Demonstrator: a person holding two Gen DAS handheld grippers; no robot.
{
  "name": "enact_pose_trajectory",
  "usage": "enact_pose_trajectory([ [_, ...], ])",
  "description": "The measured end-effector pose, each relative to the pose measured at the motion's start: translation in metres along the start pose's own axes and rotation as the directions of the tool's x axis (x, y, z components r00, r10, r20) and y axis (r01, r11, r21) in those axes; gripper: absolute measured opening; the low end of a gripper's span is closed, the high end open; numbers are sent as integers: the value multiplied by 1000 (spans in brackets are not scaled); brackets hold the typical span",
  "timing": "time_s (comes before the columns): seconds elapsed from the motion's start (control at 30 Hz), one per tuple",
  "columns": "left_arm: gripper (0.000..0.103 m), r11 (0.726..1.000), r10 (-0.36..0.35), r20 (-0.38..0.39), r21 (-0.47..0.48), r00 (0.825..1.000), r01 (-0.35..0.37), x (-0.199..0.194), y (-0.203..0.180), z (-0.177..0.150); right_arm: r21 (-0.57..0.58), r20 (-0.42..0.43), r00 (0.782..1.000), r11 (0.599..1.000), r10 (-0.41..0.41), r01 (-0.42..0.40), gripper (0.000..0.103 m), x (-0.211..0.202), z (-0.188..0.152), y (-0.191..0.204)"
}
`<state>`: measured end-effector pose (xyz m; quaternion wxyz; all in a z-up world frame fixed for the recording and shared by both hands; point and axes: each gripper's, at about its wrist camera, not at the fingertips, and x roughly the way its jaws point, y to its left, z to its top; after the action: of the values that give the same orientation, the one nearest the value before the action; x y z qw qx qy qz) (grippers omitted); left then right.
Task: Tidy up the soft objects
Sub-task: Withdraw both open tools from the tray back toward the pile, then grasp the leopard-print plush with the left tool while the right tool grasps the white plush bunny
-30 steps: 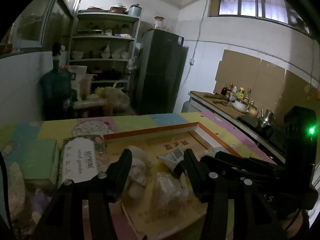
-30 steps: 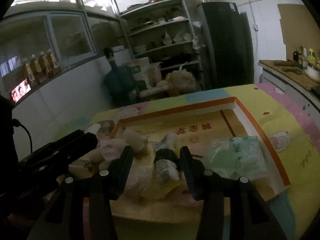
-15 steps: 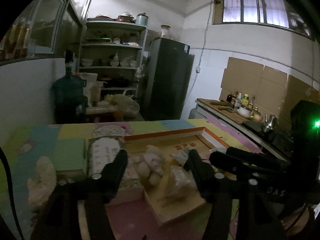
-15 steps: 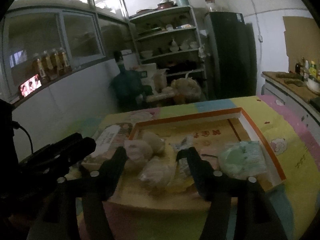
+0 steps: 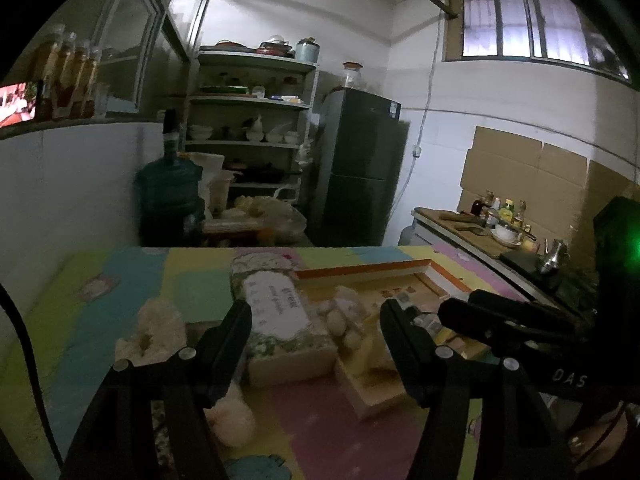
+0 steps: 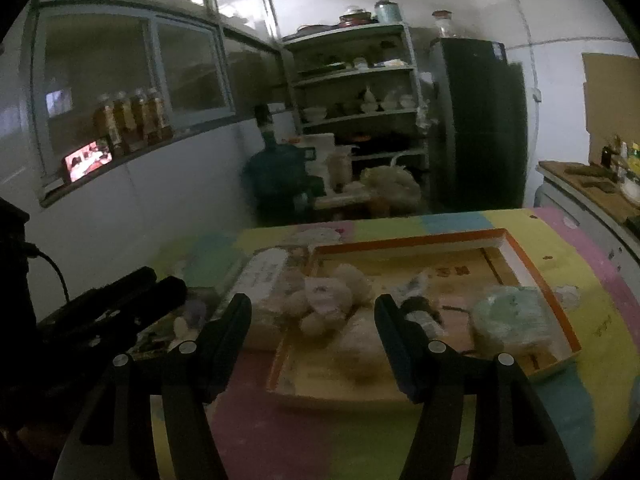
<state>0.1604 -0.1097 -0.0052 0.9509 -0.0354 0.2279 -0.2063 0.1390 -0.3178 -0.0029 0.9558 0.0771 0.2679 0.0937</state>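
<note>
A shallow cardboard box with an orange rim (image 6: pixel 420 240) (image 5: pixel 360 272) lies on the colourful mat. Inside it are a cream plush toy (image 6: pixel 324 300) (image 5: pixel 344 316), a green soft pack (image 6: pixel 508 316) and a dark-capped packet (image 6: pixel 420 312). A flowered tissue pack (image 5: pixel 272 312) (image 6: pixel 264 272) lies against the box's left side. A fluffy cream toy (image 5: pixel 152 332) and a small plush ball (image 5: pixel 232 416) rest on the mat left of it. My left gripper (image 5: pixel 314 320) and right gripper (image 6: pixel 312 312) both hover short of the box, open, with nothing between their fingers.
The mat-covered table (image 6: pixel 280 420) ends at a white wall on the left. Beyond its far edge stand a water jug (image 5: pixel 168 192), shelves of dishes (image 5: pixel 248 128) and a dark fridge (image 5: pixel 360 160). A counter with bottles (image 5: pixel 492 220) runs along the right.
Both grippers have drawn back from the box and risen a little, and their jaws stand wider. The soft items stay in the box, now farther from the fingertips.
</note>
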Motion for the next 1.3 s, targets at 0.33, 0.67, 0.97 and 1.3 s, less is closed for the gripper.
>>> enact_pose_trajectory([
  [0.33,66,998,56,0,-38,998,-56,-26,32,-13,-25,-3,999,999,37,-37,66,2,-8,32],
  [0.67,66,986,137,-7,-97,991,-137,-50,81,-33,0,-18,996,997,82,-82,74,8,-25,53],
  [0.97,66,976,177,-16,-124,984,-178,-62,118,-50,0,-57,994,996,94,-94,75,24,-41,72],
  [1.3,66,992,79,-36,-99,996,-82,-63,134,-62,29,-76,988,991,131,-129,77,42,-54,83],
])
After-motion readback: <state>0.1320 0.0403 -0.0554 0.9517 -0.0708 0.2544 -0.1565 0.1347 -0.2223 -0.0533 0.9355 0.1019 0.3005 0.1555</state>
